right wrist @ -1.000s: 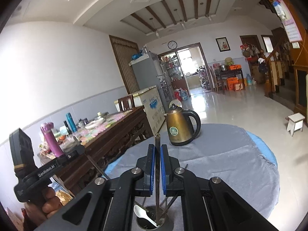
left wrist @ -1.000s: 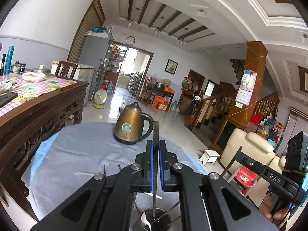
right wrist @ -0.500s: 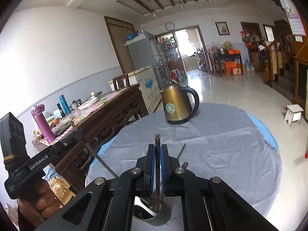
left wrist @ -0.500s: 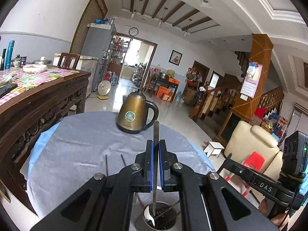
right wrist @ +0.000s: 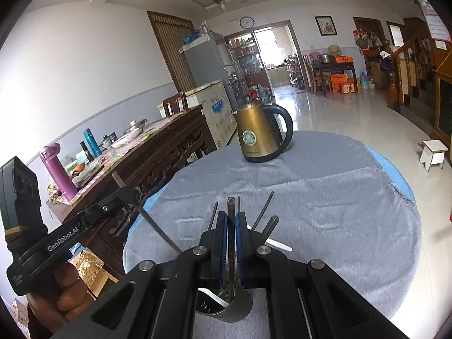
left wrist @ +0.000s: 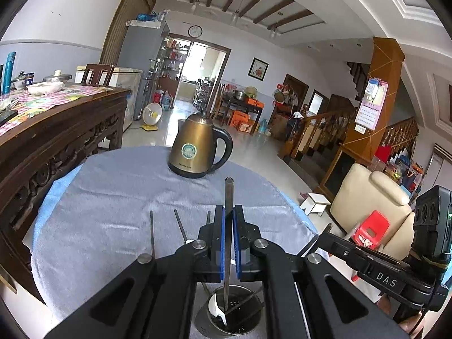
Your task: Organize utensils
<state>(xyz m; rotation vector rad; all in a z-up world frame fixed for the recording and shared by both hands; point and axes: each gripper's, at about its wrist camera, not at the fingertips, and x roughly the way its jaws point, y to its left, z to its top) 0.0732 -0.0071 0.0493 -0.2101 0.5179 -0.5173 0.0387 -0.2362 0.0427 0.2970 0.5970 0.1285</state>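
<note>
In the left wrist view my left gripper (left wrist: 228, 212) is shut on a thin metal chopstick (left wrist: 228, 195) that stands upright, its lower end inside the perforated steel utensil holder (left wrist: 240, 327) just below. A white spoon (left wrist: 218, 308) and several other chopsticks sit in that holder. In the right wrist view my right gripper (right wrist: 231, 217) is shut on a second metal chopstick (right wrist: 231, 206), its lower end reaching into the same holder (right wrist: 234, 310). The left gripper (right wrist: 113, 200) shows at the left of that view, with its chopstick (right wrist: 152, 223) slanting down towards the holder.
A brass-coloured kettle (left wrist: 195, 147) stands at the far side of the round table under a grey cloth (left wrist: 113, 197). A dark carved sideboard (left wrist: 56, 141) with bottles and dishes runs along the left. A cream armchair (left wrist: 367, 197) and a white stool (right wrist: 433, 152) stand to the right.
Both grippers have sunk and tipped downward, each still holding its chopstick. The holder now looms larger under them, and the chopsticks reach deeper into it.
</note>
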